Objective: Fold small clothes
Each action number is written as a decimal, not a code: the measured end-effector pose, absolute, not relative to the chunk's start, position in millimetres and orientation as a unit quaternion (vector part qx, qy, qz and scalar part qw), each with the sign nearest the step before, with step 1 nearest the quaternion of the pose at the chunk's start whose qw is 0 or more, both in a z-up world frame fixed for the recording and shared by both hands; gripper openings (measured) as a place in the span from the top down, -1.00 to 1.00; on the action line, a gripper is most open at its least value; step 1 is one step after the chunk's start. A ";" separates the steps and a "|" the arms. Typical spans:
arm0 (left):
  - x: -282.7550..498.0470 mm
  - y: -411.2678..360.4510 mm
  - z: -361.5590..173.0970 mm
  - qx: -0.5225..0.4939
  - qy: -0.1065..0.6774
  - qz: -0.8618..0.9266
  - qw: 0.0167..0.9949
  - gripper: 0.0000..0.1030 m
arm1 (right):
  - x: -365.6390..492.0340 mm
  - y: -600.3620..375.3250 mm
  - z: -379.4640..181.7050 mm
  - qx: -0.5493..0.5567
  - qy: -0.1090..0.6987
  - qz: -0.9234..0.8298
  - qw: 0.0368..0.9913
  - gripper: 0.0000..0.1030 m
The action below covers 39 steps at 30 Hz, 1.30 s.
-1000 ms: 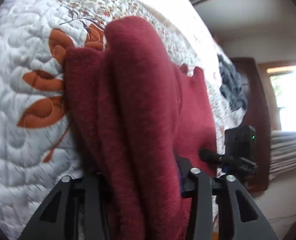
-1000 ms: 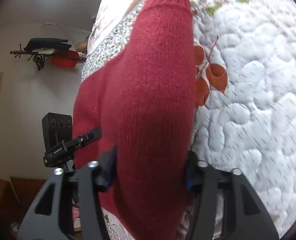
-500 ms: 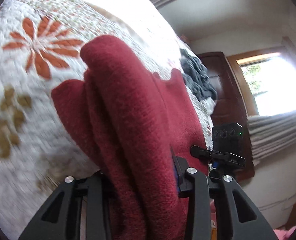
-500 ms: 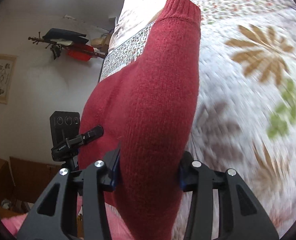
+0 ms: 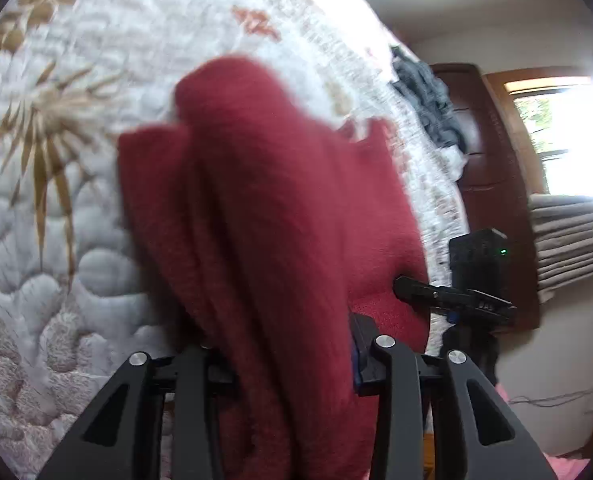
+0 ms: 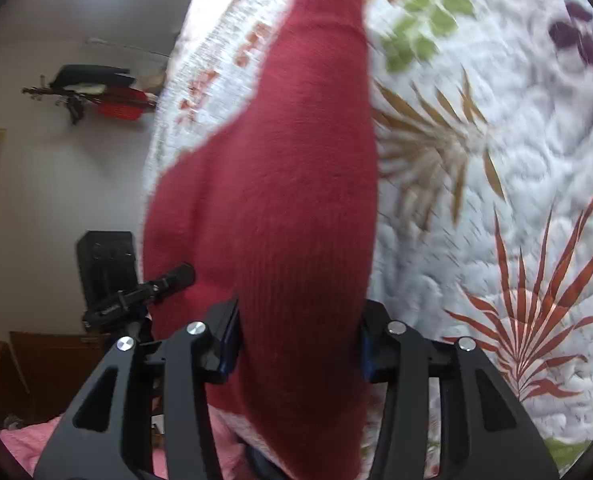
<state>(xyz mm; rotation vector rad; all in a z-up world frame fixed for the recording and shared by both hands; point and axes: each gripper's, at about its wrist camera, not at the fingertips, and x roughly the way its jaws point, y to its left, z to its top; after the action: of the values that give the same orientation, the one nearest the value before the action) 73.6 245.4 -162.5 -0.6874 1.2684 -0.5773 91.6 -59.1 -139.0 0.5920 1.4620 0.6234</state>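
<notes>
Left wrist fisheye: sits just behind the left gripper [image 5: 284,356], looks forward along its fingers, close over the quilted bed [image 5: 56,240]. Red sweater [image 5: 264,220] fills frame centre; window [image 5: 568,140] at right edge.

Right wrist fisheye: same mounting behind the right gripper [image 6: 296,340], equally close; red sweater [image 6: 288,200] at centre, quilted bed [image 6: 496,160] on the right, wall at left.

Shared: sweater and quilt. Each view catches the other gripper, at lower right in the left view [image 5: 456,300] and lower left in the right view [image 6: 136,300].
</notes>
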 end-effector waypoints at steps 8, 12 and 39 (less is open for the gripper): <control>77.5 243.0 -172.2 -0.300 0.581 -0.245 0.716 0.03 | 66.6 -67.2 -146.0 0.266 0.628 0.260 0.684 -0.23; 67.0 237.8 -152.2 -0.249 0.579 -0.238 0.739 -0.06 | 48.7 -79.2 -138.4 0.268 0.621 0.251 0.692 -0.25; -28.7 240.7 -152.1 -0.155 0.578 -0.156 0.785 -0.28 | -36.3 -81.7 -148.2 0.260 0.636 0.218 0.693 0.58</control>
<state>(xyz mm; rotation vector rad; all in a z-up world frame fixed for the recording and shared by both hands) -28.7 240.7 -152.1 -0.3349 1.2476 -0.3365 -36.3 -81.7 -148.2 0.5813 1.4207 0.4880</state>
